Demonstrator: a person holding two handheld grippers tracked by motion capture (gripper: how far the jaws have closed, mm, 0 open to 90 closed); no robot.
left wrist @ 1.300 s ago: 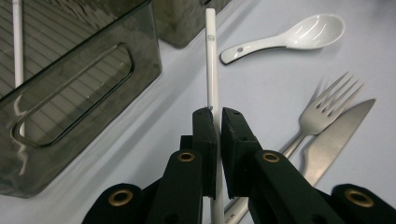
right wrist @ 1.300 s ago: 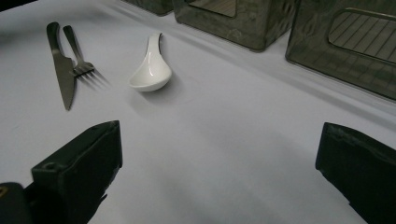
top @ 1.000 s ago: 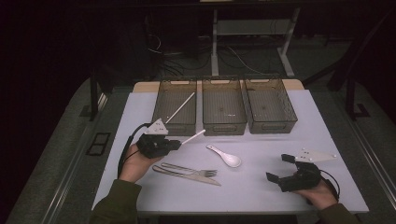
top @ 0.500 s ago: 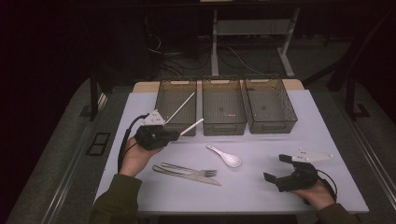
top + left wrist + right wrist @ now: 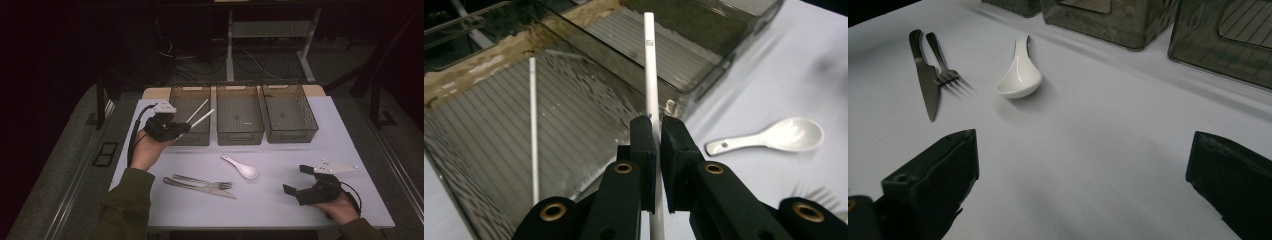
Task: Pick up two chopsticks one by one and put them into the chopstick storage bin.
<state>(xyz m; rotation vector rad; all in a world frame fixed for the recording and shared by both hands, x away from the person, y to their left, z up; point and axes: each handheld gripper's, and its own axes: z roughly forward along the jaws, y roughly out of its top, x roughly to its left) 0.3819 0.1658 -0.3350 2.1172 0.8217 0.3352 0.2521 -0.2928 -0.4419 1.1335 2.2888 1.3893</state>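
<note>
My left gripper (image 5: 184,128) is shut on a white chopstick (image 5: 203,119) and holds it over the near rim of the left bin (image 5: 192,139). In the left gripper view the held chopstick (image 5: 650,75) runs up from the closed jaws of the left gripper (image 5: 657,125), its tip over the bin. A second white chopstick (image 5: 533,130) leans inside that bin (image 5: 574,95). My right gripper (image 5: 296,180) rests open at the table's front right, nothing between its jaws. In the right gripper view it (image 5: 1083,170) points at a white spoon (image 5: 1019,70).
The spoon (image 5: 242,168) lies mid-table, with a fork (image 5: 202,181) and a knife (image 5: 200,188) to its left front. Two more smoky plastic bins, middle (image 5: 240,136) and right (image 5: 292,134), stand in a row at the back of the white table (image 5: 280,160).
My left gripper has risen and moved back toward the left bin, carrying the chopstick off the table. The right gripper has barely shifted.
</note>
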